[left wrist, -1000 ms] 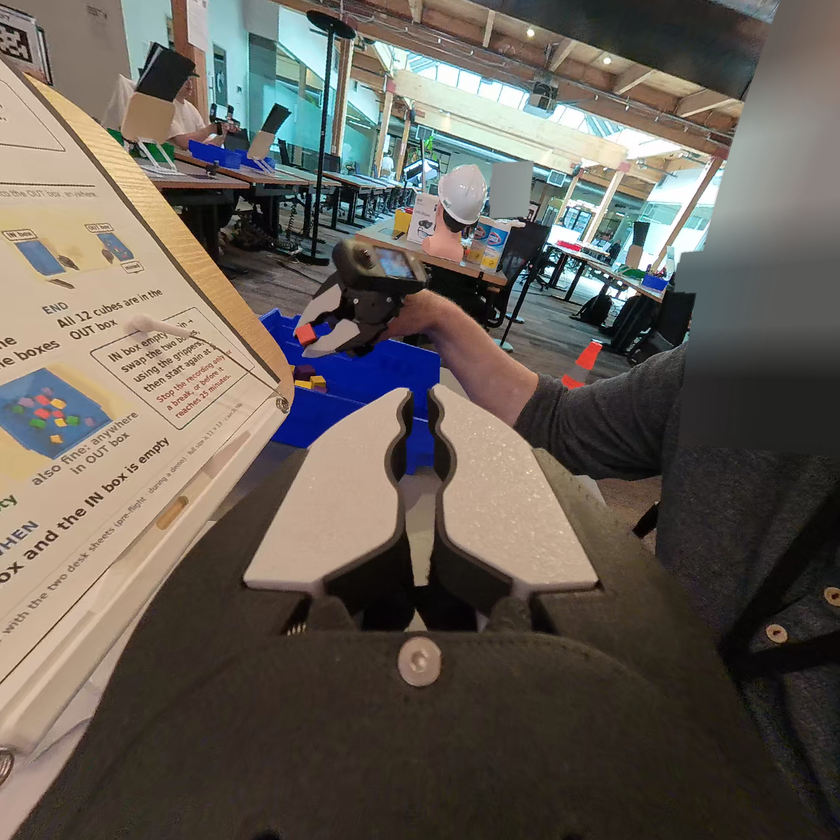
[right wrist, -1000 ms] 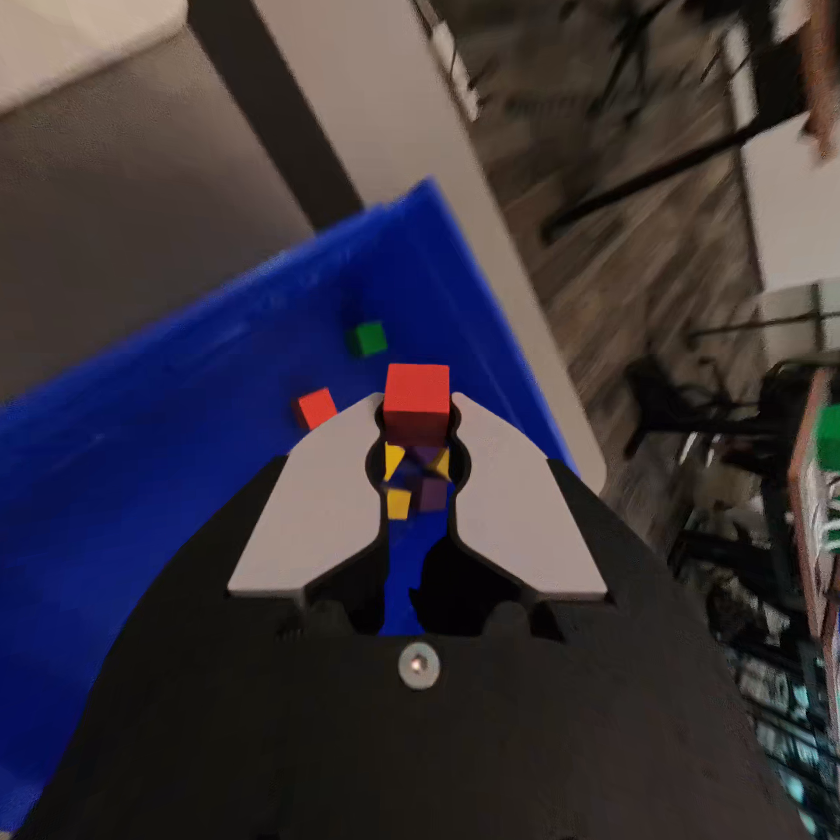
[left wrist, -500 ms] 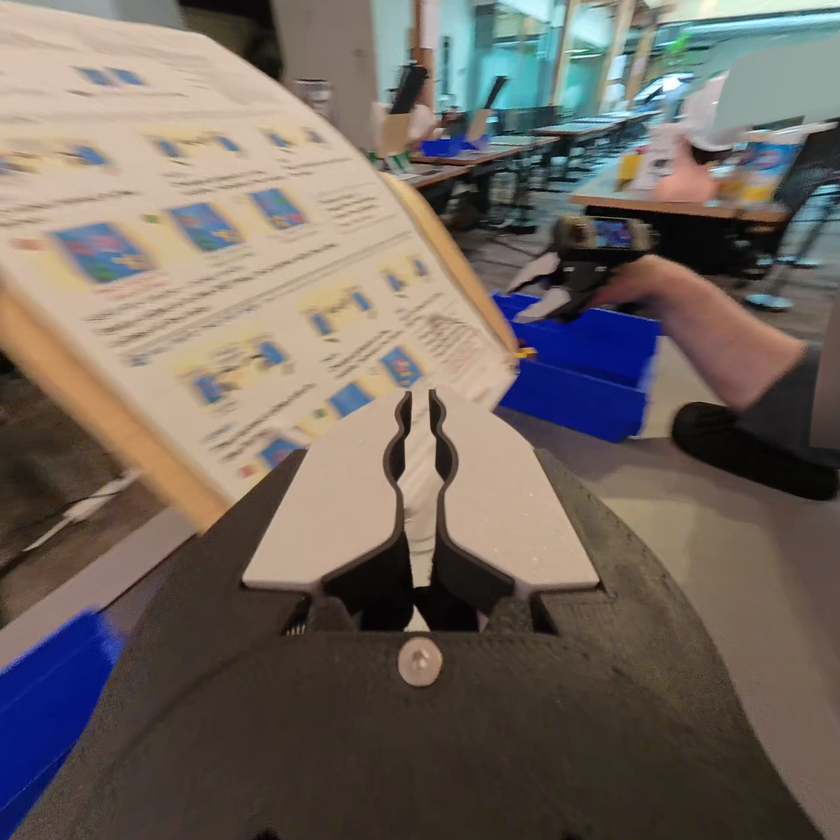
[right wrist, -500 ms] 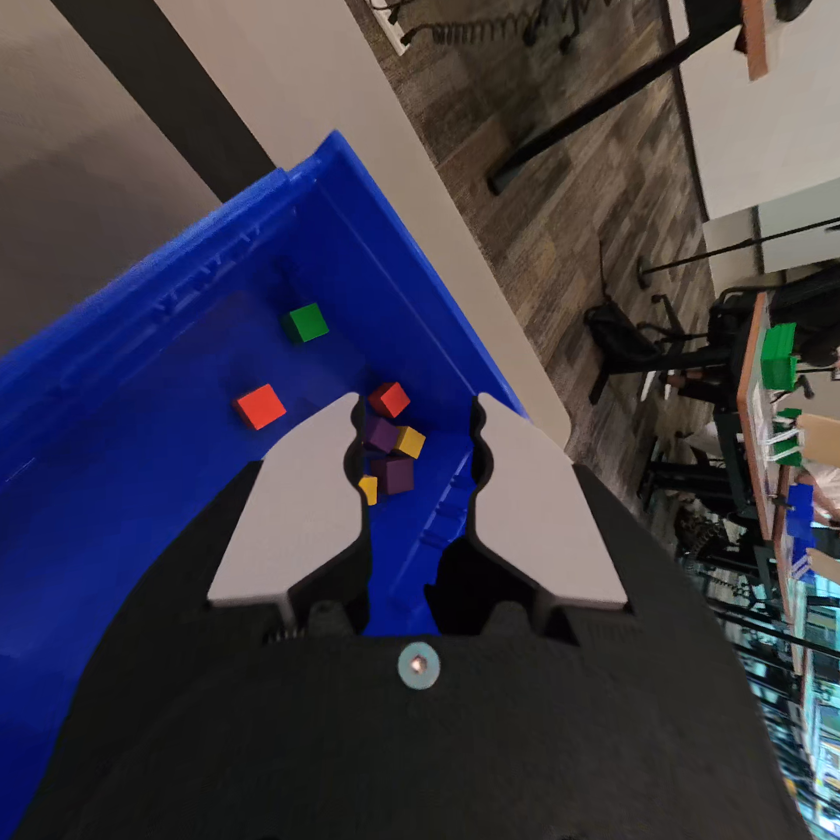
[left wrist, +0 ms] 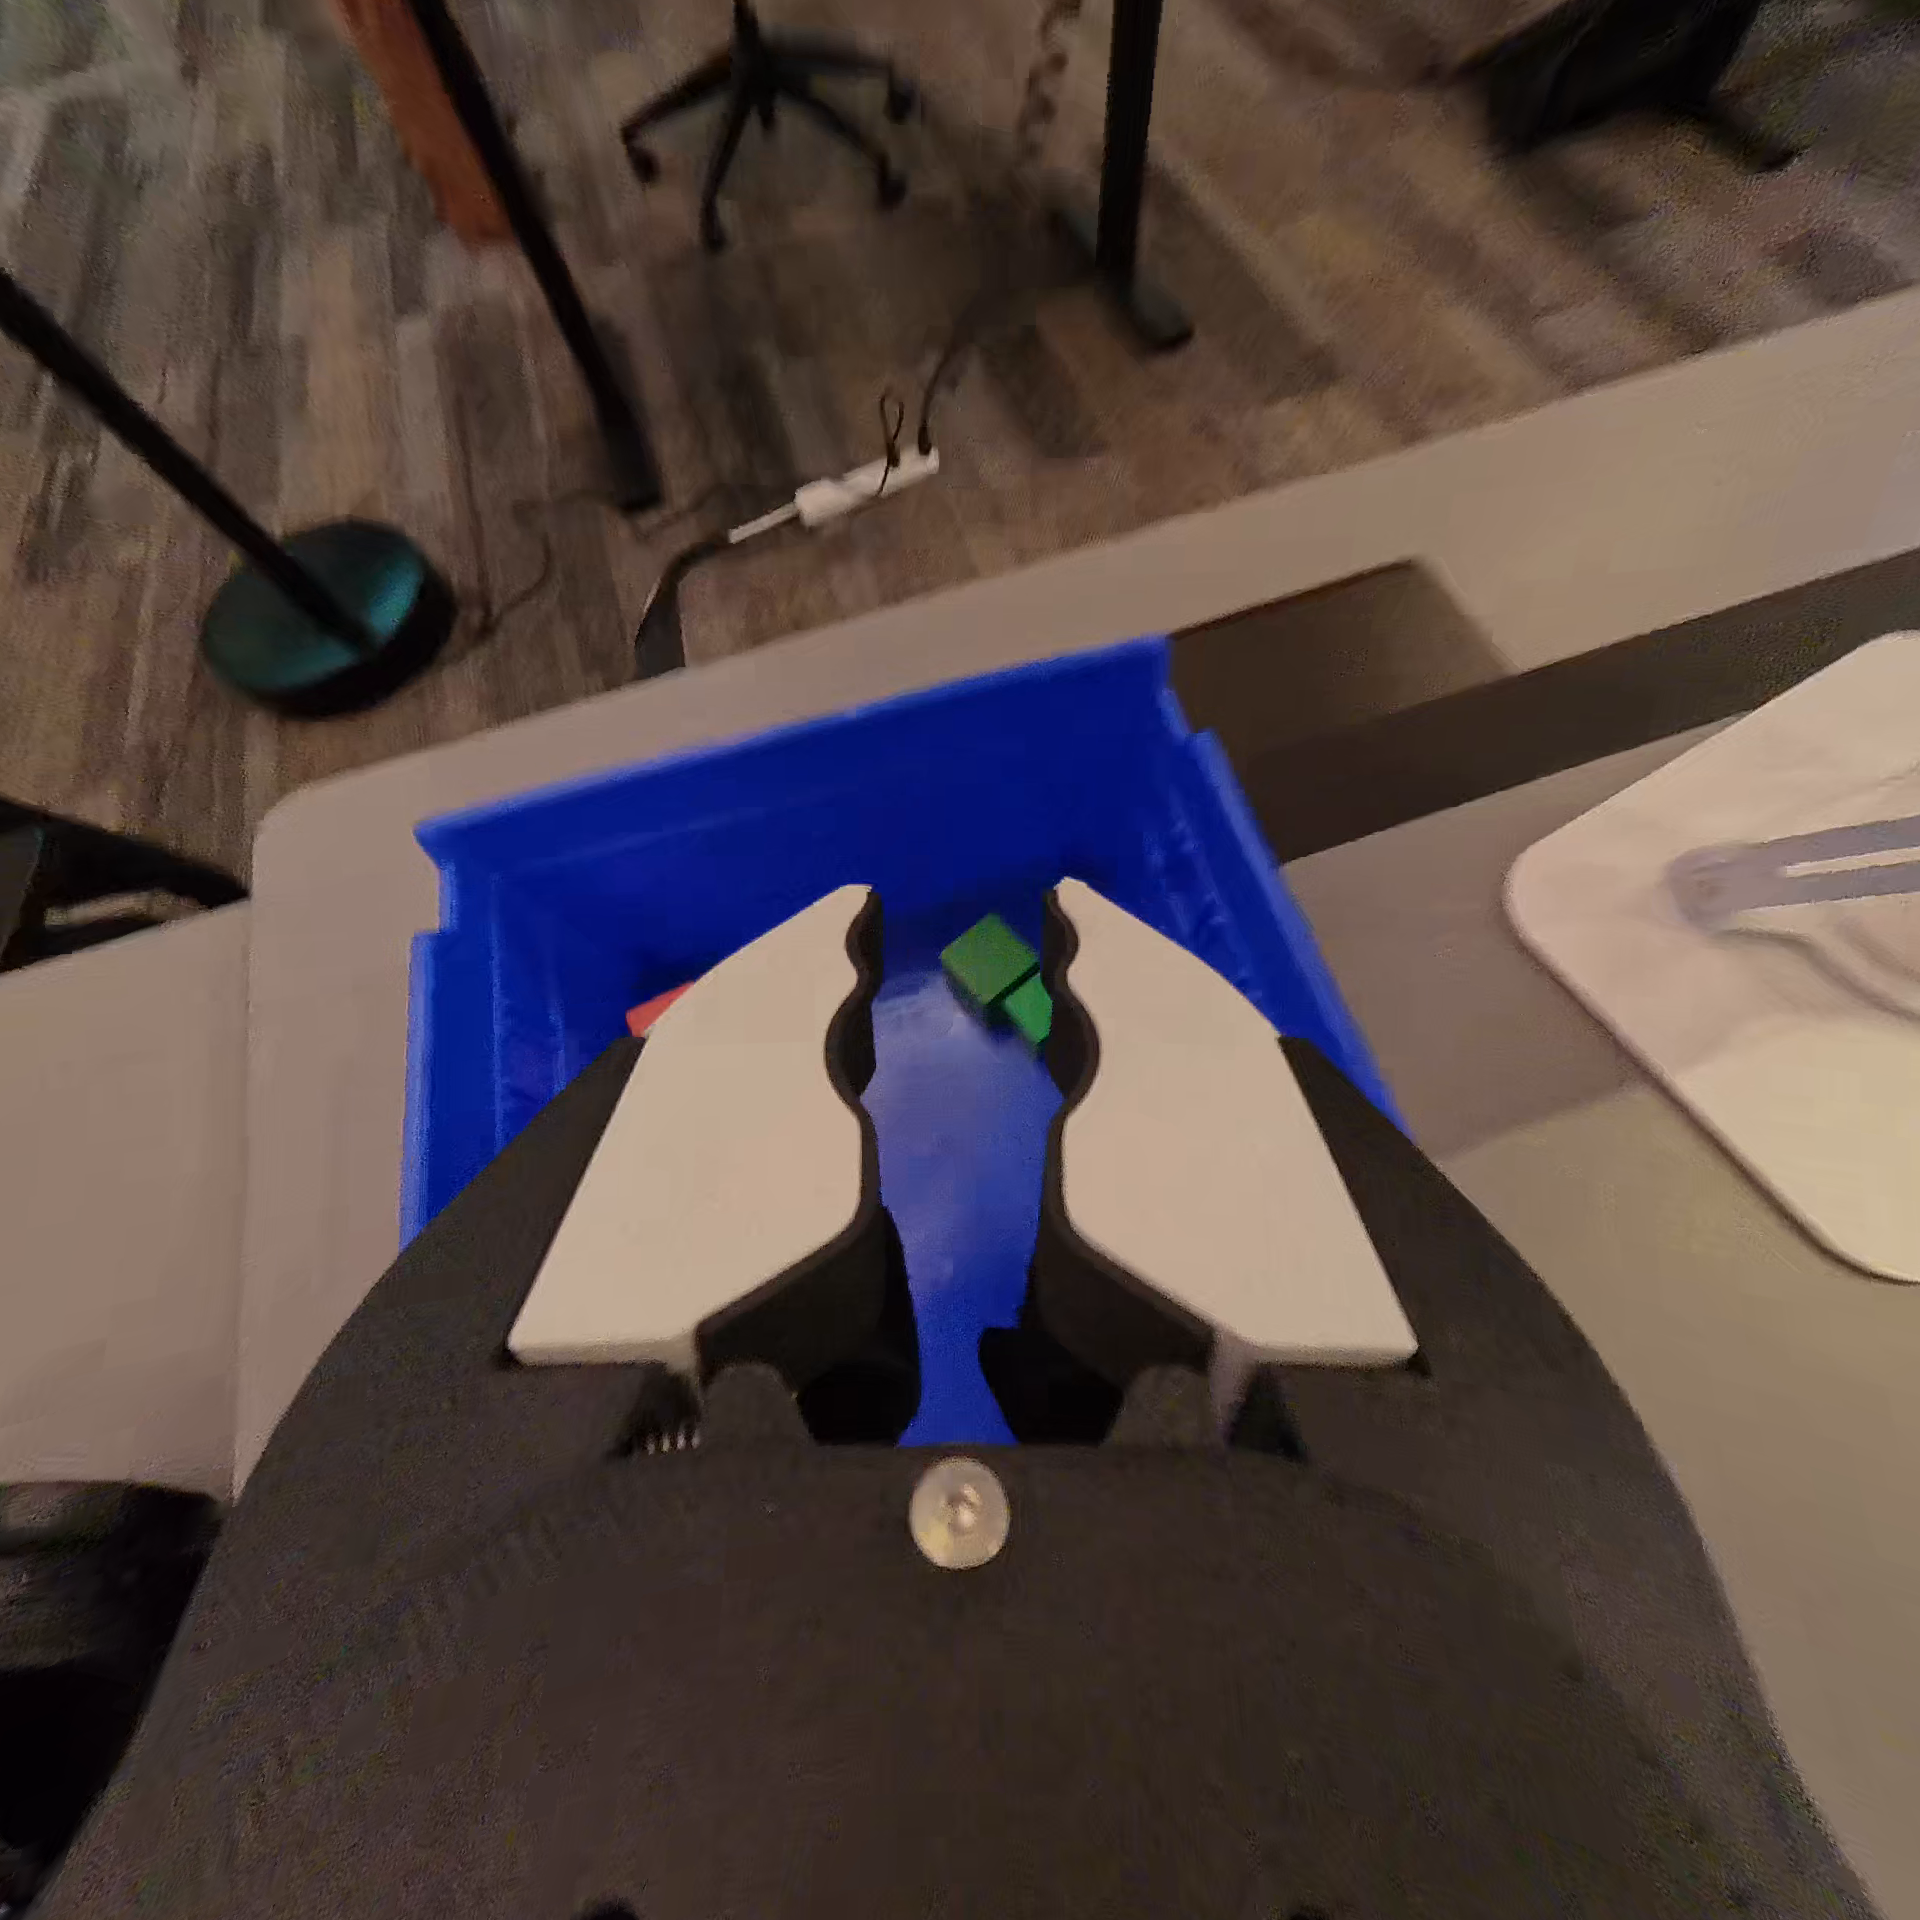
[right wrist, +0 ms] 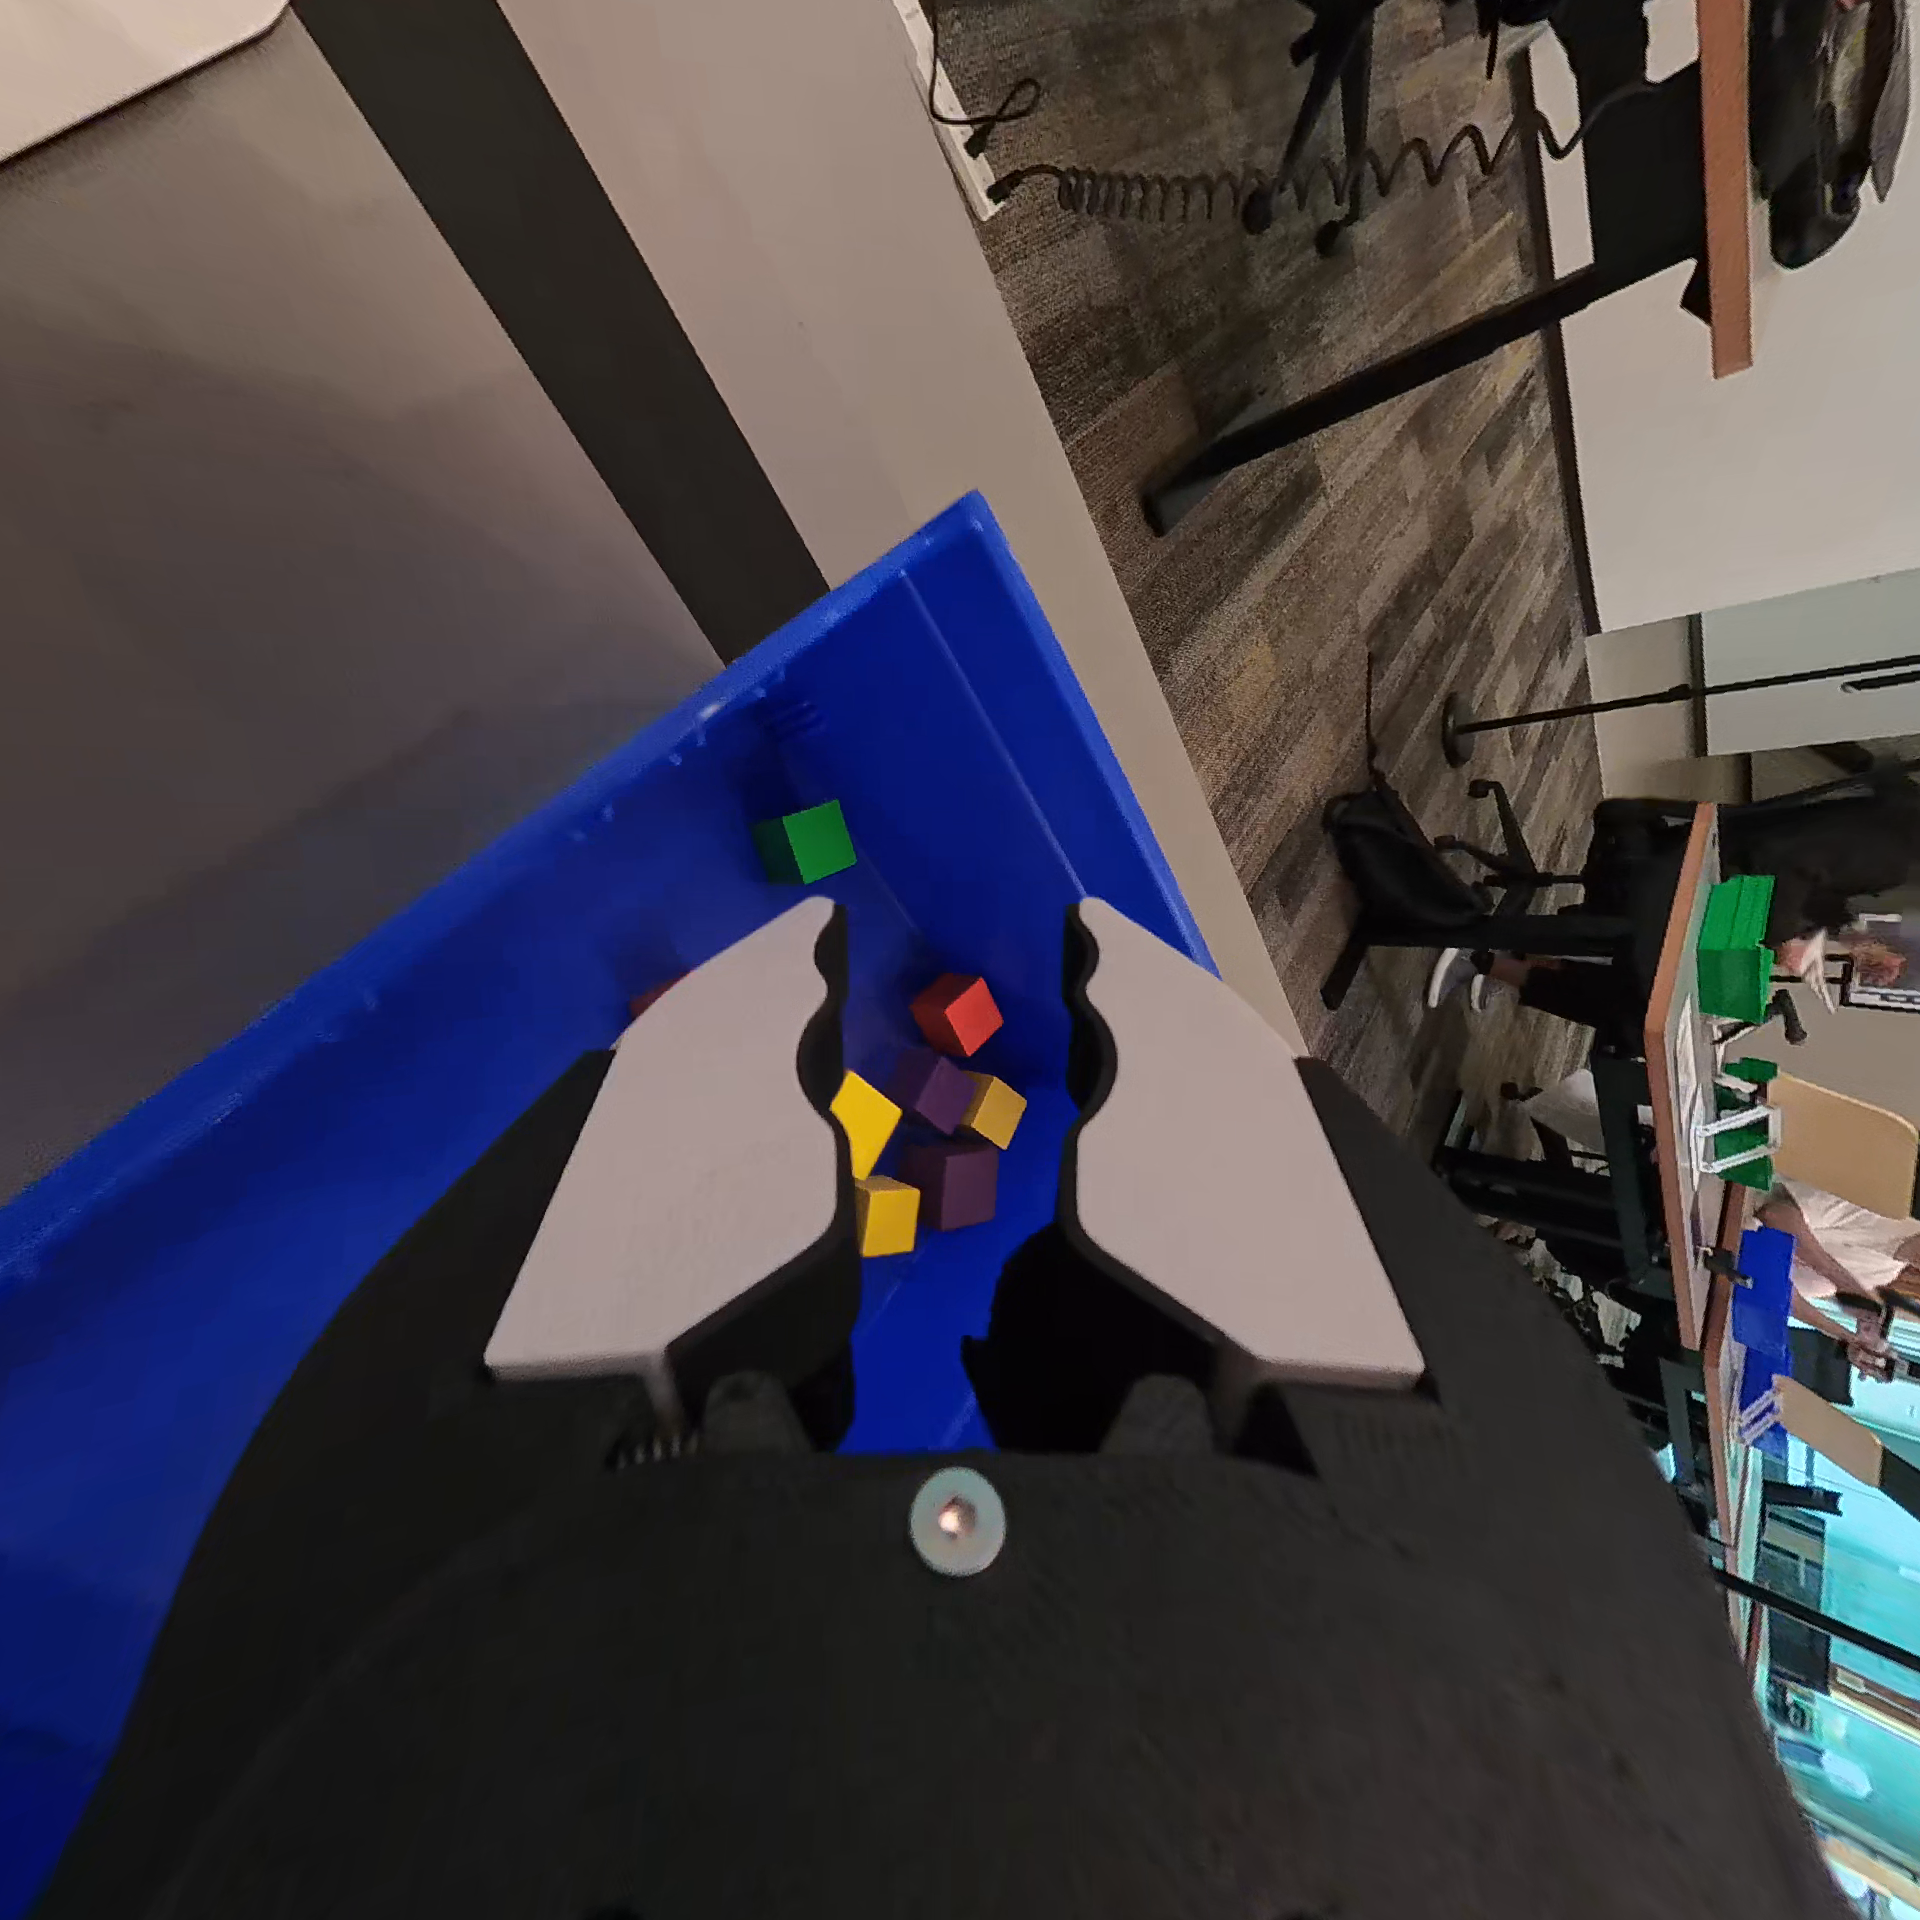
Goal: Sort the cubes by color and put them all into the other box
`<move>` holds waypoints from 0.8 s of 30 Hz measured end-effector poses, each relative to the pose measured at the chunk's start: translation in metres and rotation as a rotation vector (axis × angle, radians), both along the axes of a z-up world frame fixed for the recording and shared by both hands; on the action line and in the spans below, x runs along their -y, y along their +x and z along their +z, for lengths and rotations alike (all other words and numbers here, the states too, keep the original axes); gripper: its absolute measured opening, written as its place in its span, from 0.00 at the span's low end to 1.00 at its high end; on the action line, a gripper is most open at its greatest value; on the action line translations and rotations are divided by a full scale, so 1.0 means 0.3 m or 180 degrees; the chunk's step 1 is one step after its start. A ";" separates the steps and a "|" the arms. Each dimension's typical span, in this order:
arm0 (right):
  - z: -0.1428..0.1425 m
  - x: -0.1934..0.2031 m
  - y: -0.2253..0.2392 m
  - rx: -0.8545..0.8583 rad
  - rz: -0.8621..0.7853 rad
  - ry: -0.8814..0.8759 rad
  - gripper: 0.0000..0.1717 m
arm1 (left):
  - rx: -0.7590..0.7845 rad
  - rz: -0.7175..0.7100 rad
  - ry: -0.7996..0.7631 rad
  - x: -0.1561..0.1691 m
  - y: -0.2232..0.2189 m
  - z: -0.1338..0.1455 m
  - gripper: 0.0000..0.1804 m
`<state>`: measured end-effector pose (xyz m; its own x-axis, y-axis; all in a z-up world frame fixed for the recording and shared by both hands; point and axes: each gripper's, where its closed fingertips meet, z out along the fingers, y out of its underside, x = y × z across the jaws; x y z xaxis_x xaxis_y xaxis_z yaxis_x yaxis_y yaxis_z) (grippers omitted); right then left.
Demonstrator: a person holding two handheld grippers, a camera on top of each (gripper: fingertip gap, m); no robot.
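In the left wrist view my left gripper (left wrist: 961,894) is open and empty above a blue box (left wrist: 790,790). Two green cubes (left wrist: 987,961) lie on the box floor beyond the fingertips, near the right finger, not touched. A red cube (left wrist: 657,1008) shows partly behind the left finger. In the right wrist view my right gripper (right wrist: 956,914) is open and empty above the other blue box (right wrist: 987,665). Below it a red cube (right wrist: 956,1013) lies beside purple cubes (right wrist: 951,1179) and yellow cubes (right wrist: 862,1122). A green cube (right wrist: 805,842) lies farther off. Another red cube (right wrist: 655,997) is mostly hidden.
A white sheet (left wrist: 1766,935) lies on the grey table (left wrist: 1558,1195) to the right of the left box. The table's far edge (left wrist: 935,592) runs just behind that box, with floor, a lamp base (left wrist: 312,613) and chair legs beyond. A dark strip (right wrist: 540,312) crosses the table.
My right gripper opened and let go of the red cube, which now lies in the box by the purple and yellow cubes. My left gripper swung down over its box and opened.
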<state>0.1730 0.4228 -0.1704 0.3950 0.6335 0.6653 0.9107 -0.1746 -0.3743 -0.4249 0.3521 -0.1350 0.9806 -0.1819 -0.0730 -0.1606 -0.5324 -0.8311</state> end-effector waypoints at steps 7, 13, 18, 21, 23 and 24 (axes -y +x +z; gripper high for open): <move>-0.012 0.011 -0.032 0.0018 0.0089 -0.0024 0.22 | -0.0205 0.0360 -0.0579 -0.056 -0.119 -0.263 0.20; -0.026 0.019 -0.055 0.0060 0.0158 -0.0047 0.22 | -0.0761 0.0871 -0.0829 -0.068 -0.245 -0.385 0.23; -0.026 0.023 -0.065 0.0070 0.0196 -0.0040 0.22 | -0.1005 0.1180 -0.0984 -0.076 -0.312 -0.457 0.18; -0.027 0.026 -0.070 0.0067 0.0212 -0.0044 0.22 | -0.1160 0.1264 -0.0996 -0.082 -0.341 -0.478 0.14; -0.029 0.026 -0.074 0.0084 0.0226 -0.0036 0.22 | -0.1213 0.1318 -0.1005 -0.081 -0.350 -0.476 0.16; -0.030 0.027 -0.075 0.0097 0.0234 -0.0035 0.22 | -0.1236 0.1346 -0.1015 -0.081 -0.356 -0.472 0.18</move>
